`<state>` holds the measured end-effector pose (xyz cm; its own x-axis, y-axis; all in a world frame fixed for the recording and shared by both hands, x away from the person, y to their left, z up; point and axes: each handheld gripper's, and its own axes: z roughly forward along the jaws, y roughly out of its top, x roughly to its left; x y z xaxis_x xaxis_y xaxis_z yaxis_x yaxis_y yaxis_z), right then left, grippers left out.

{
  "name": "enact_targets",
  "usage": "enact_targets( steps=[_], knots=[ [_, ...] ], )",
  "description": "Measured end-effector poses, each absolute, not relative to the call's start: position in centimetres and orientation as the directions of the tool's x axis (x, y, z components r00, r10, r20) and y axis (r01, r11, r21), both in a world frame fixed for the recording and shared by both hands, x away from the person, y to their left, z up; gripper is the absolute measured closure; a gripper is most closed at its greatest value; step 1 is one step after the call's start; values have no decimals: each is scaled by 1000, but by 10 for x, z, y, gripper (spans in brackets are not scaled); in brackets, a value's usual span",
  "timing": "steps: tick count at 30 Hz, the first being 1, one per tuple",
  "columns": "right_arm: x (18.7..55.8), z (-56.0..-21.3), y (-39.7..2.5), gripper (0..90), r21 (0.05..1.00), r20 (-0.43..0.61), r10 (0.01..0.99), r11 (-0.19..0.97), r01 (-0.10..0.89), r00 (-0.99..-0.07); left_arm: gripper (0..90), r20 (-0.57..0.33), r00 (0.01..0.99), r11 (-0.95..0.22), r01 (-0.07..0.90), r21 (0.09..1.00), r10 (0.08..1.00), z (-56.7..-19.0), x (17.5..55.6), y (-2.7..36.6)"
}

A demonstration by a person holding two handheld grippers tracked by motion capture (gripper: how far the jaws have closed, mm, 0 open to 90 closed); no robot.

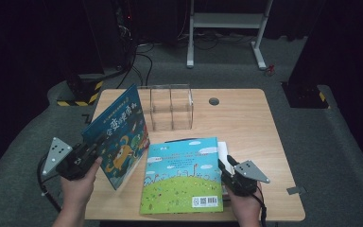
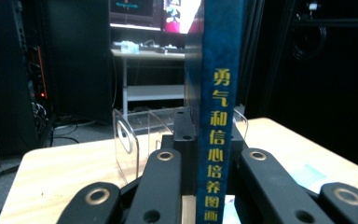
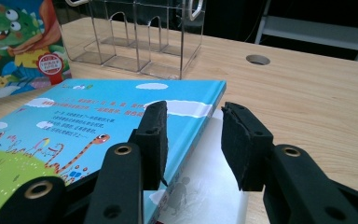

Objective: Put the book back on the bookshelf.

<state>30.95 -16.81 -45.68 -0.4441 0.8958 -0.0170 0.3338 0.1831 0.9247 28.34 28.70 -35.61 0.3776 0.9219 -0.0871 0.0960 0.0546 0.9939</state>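
The left gripper [image 1: 90,150] had its fingers clamped on the upright dinosaur book [image 1: 120,137] — best kept vertical toward the clear rack [image 1: 171,107]; the right gripper [image 1: 227,166] fingers stood apart.

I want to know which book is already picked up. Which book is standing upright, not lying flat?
The dinosaur book, held on edge by the left gripper. The green-hill book lies flat on the table.

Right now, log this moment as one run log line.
left gripper: shut on dinosaur book, held upright | right gripper: open at edge of flat book | clear organizer: empty
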Motion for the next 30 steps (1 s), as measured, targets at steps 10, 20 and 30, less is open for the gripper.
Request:
enact_targets(
  steps=[10, 20, 30],
  knots=[
    [309, -455, -170, 610, 927, -12, 898, 175, 332, -441, 830, -68, 337, 49, 64, 997, 939, -347, 291, 283],
    [309, -454, -172, 613, 929, -9, 899, 169, 330, -437, 830, -64, 310, 50, 54, 997, 949, -343, 310, 273],
    [309, -453, -175, 615, 932, -7, 901, 163, 324, -434, 830, -68, 277, 57, 48, 997, 958, -342, 328, 267]
  ],
)
